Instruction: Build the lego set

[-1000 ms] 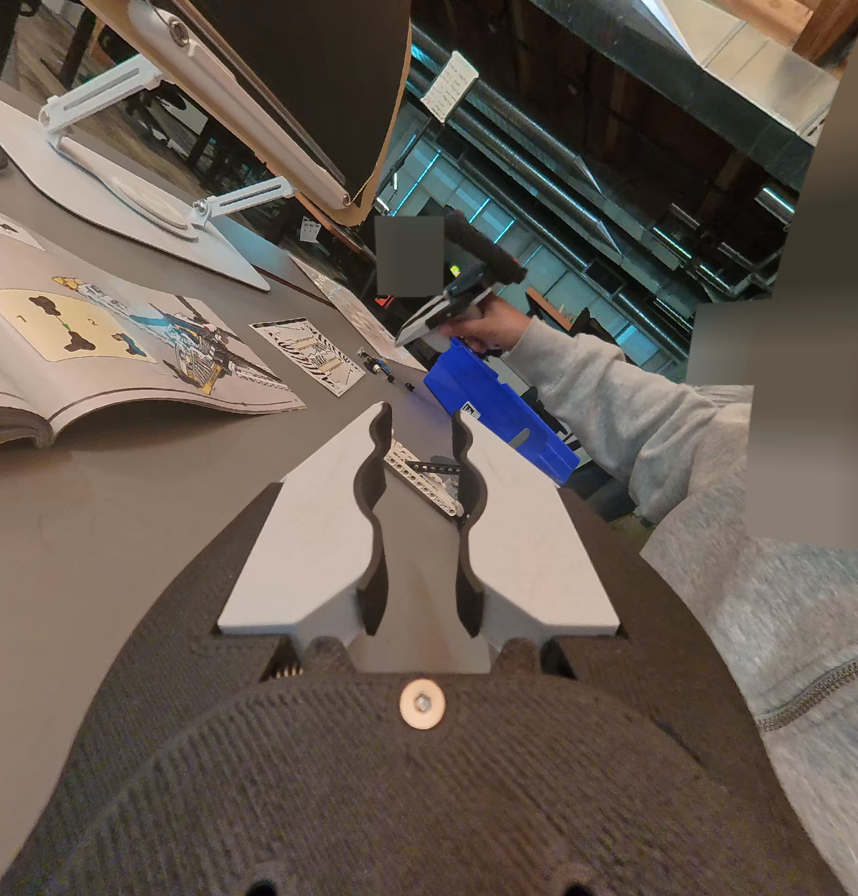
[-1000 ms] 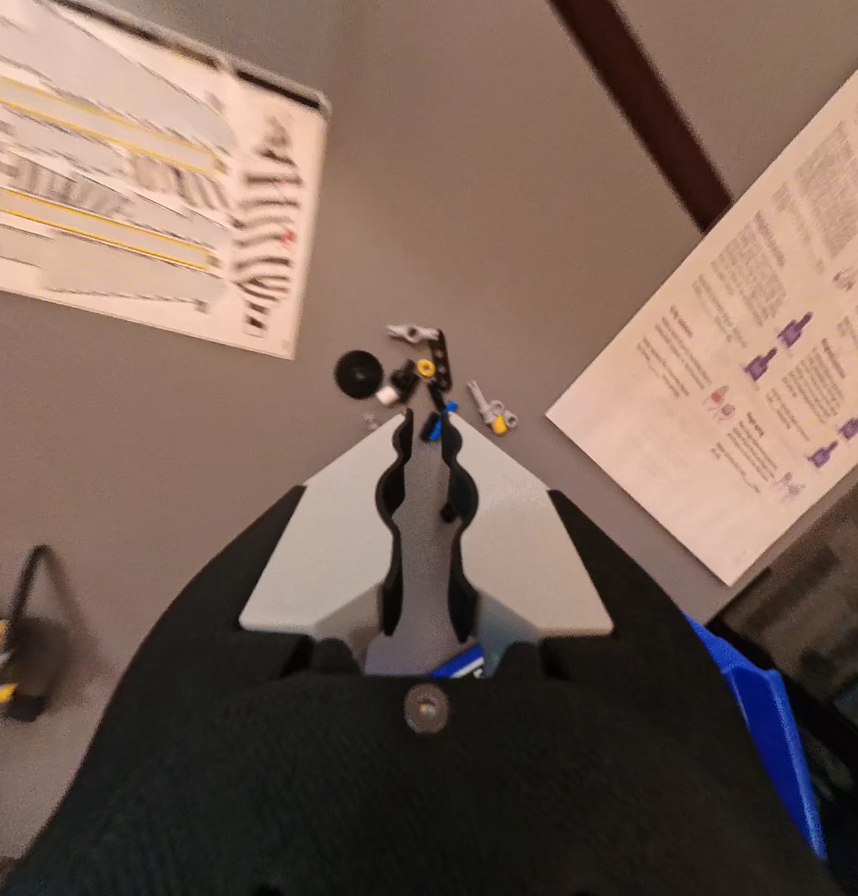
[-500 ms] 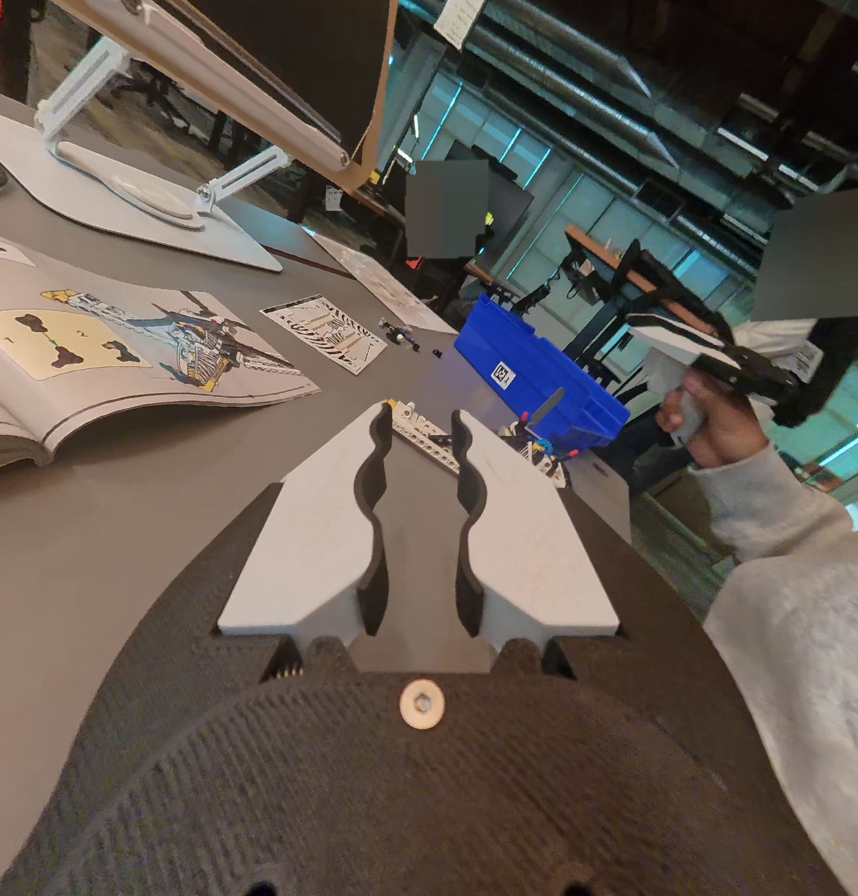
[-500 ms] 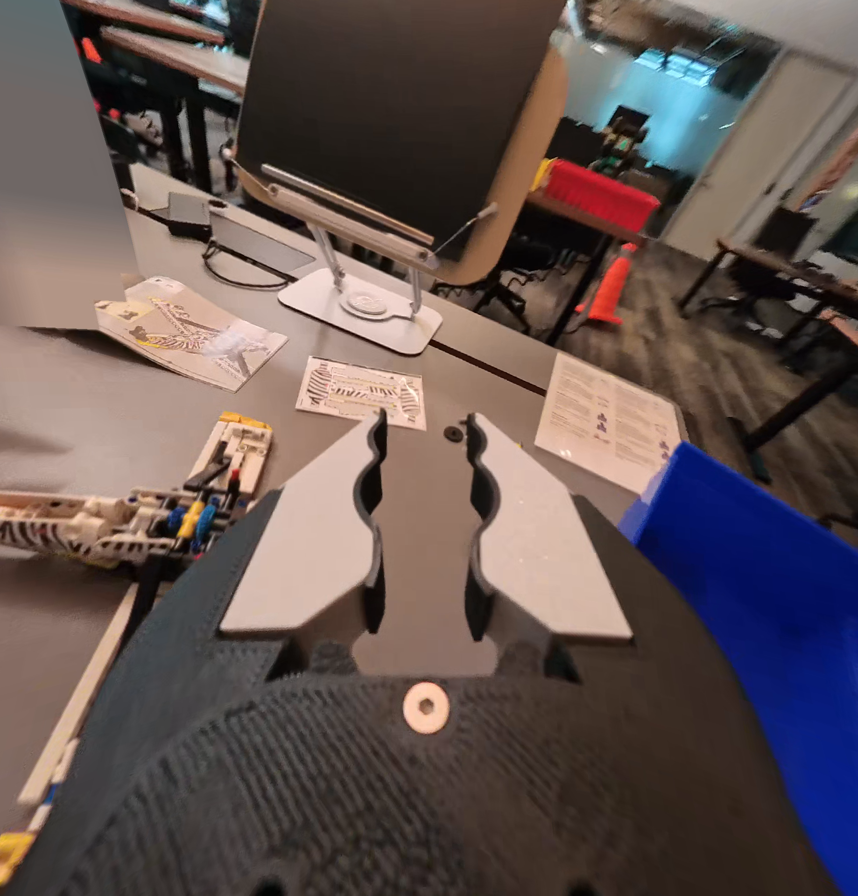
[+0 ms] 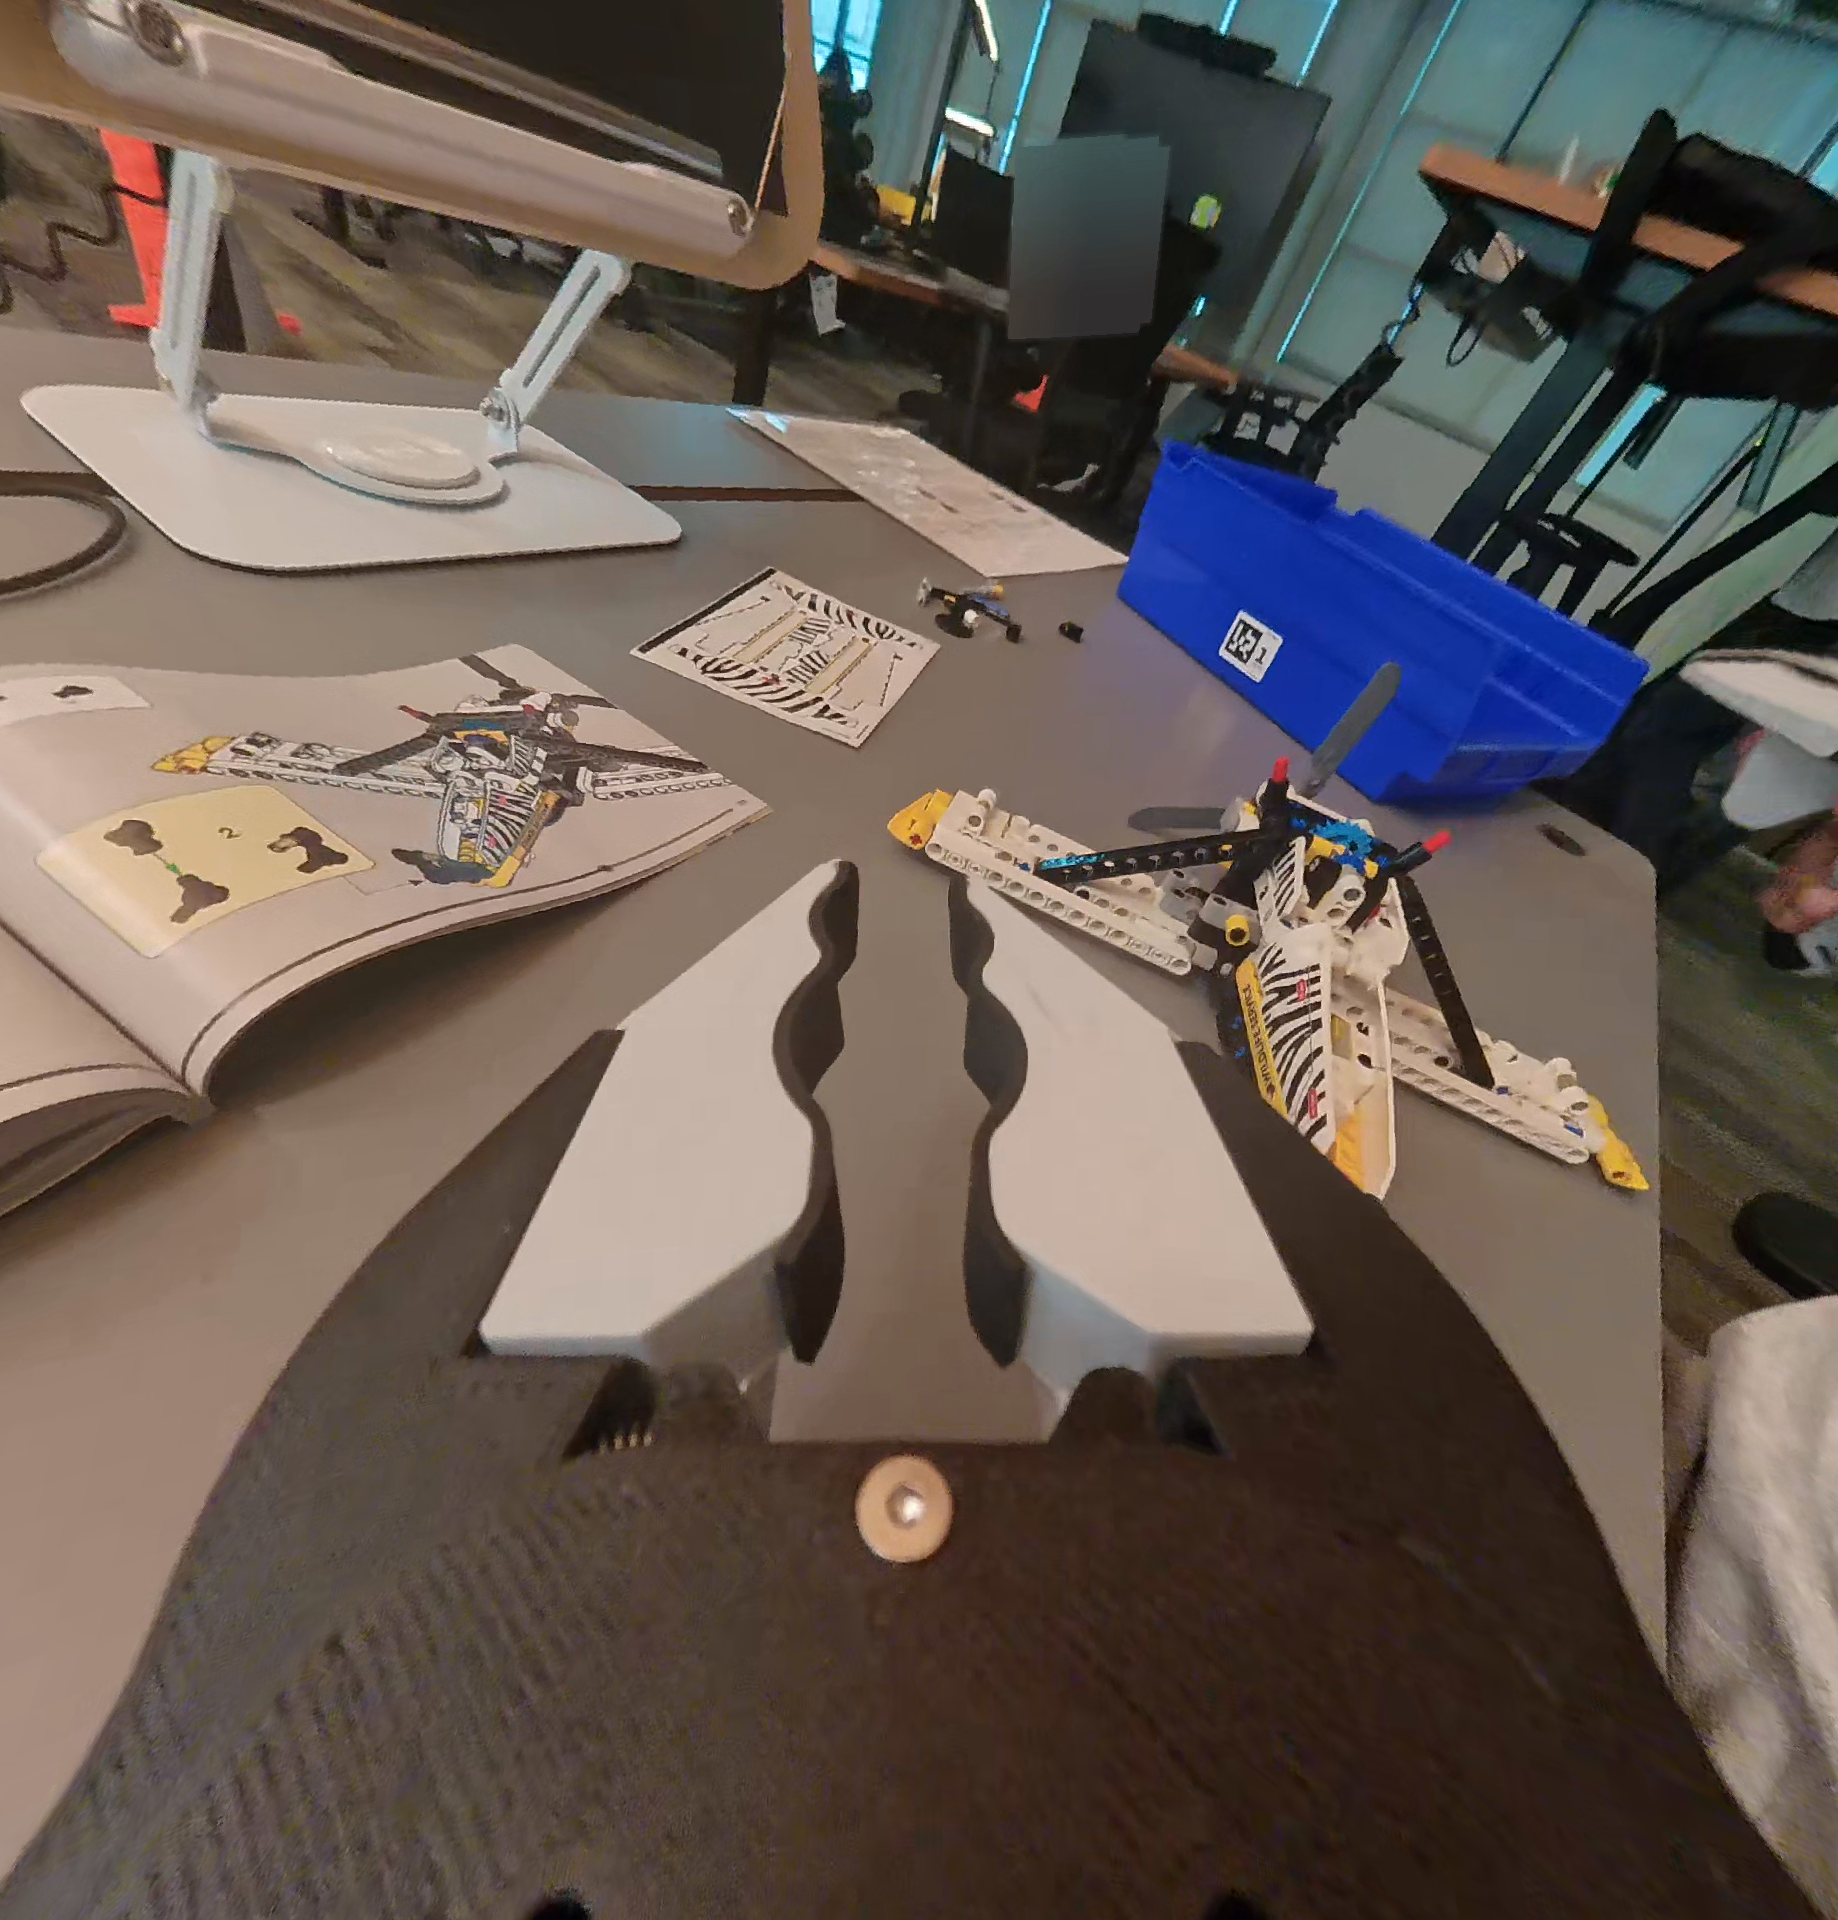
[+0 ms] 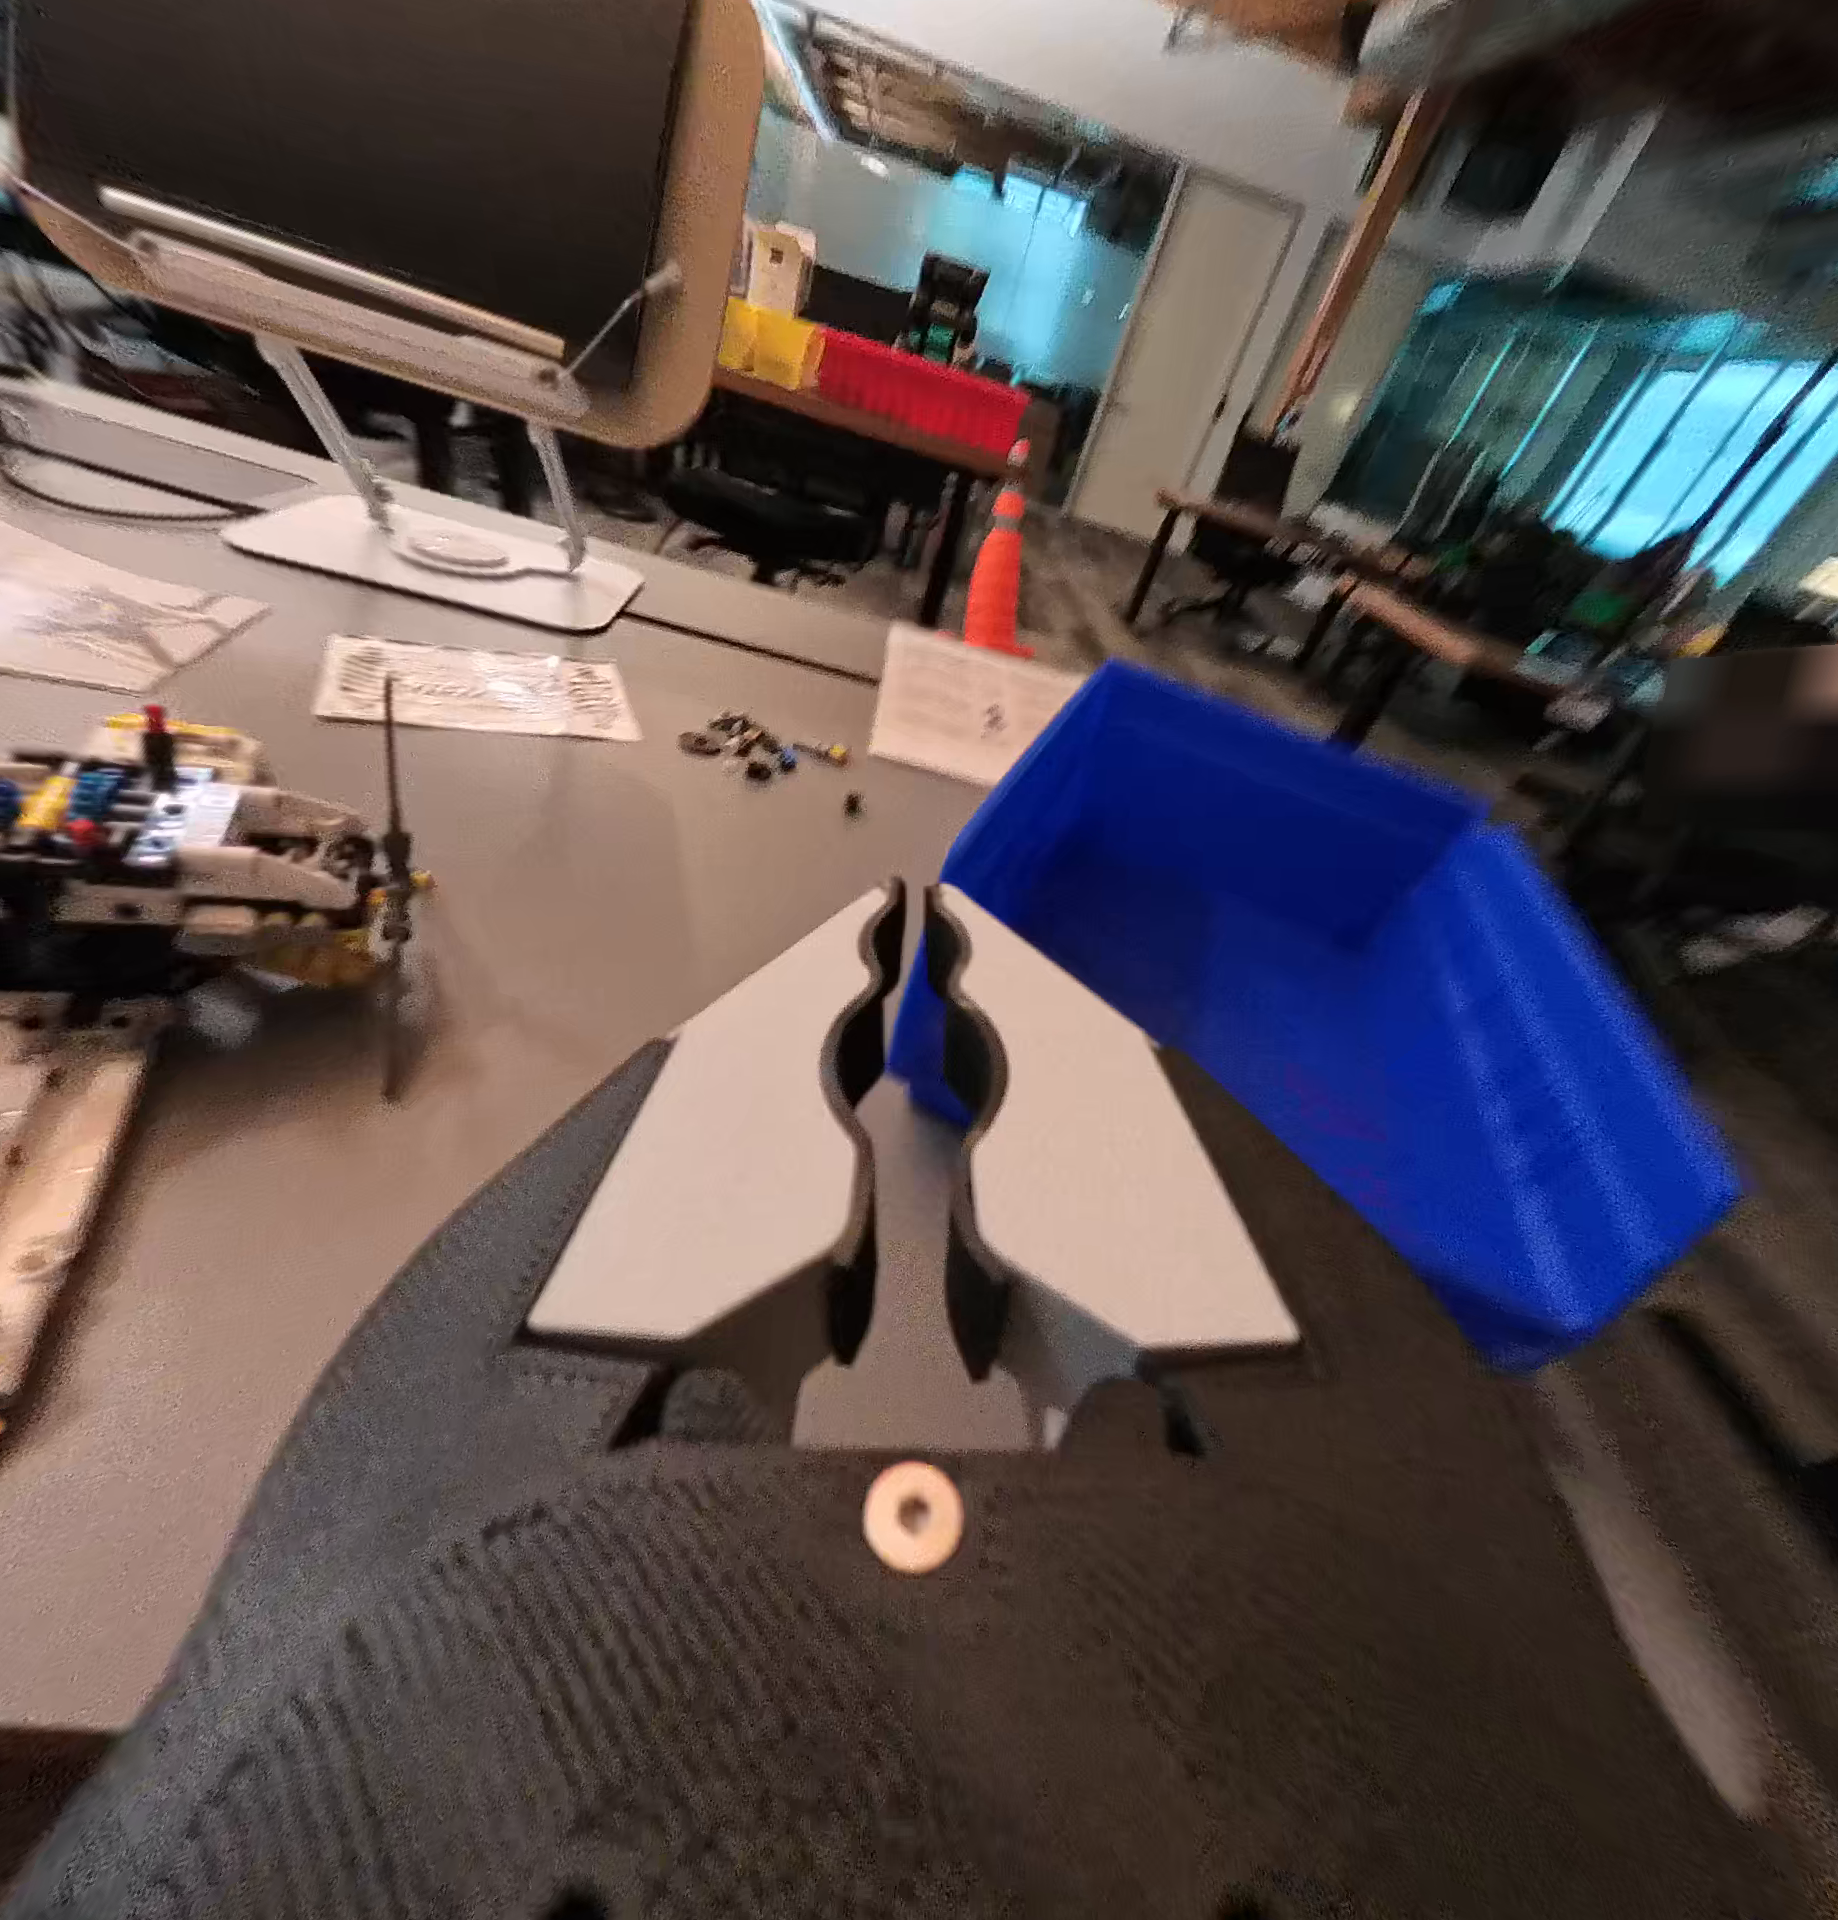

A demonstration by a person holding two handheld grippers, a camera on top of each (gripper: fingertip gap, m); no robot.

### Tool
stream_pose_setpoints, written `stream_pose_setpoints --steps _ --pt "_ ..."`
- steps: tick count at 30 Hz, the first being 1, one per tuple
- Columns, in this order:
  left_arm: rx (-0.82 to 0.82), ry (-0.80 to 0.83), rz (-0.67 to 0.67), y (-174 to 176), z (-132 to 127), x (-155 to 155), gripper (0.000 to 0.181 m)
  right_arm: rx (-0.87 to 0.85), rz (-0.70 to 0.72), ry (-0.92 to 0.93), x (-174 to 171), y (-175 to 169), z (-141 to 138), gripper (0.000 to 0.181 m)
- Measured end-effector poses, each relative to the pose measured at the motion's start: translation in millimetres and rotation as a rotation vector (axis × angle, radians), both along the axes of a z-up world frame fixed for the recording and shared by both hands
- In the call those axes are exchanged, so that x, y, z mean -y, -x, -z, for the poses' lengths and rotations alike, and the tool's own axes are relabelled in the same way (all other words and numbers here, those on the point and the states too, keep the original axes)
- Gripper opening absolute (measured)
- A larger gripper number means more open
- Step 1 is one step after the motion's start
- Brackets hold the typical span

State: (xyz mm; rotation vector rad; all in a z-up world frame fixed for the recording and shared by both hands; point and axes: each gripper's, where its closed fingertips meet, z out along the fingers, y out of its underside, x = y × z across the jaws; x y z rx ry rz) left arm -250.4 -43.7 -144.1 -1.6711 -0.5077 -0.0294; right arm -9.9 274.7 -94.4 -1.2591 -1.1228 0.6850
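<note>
Grey tabletop holds a half-built white, yellow and zebra-striped lego model, at two o'clock just beyond the left gripper, whose fingers stand apart, empty. The right gripper, near a blue bin at one o'clock, is almost closed; I see nothing held. Loose pieces lie at twelve o'clock. A careless reach could snap the model's thin rotor blades.

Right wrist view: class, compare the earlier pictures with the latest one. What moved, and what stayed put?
The right gripper swung up from the loose parts, turned toward the blue bin, and its jaws narrowed almost shut, holding nothing visible. The left gripper stayed open and empty. Lego model and manual stayed on the table.
</note>
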Motion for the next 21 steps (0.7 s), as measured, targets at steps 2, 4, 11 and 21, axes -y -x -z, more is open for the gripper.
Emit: stream_pose_setpoints --steps 2,4,11,21 --pt "0.011 -0.021 -0.001 1 -2 1 0.015 -0.005 -0.045 0.155 2 5 27 0.000" --pt "0.028 -0.060 -0.013 5 -5 3 0.016 -0.047 -0.060 0.221 3 8 42 0.000" --pt "0.036 -0.056 -0.033 8 -4 2 0.018 -0.015 0.204 0.180 -54 8 43 0.048" --pt "-0.082 -0.008 -0.051 4 -6 -2 0.017 0.068 -0.116 0.478 -54 74 62 0.020"
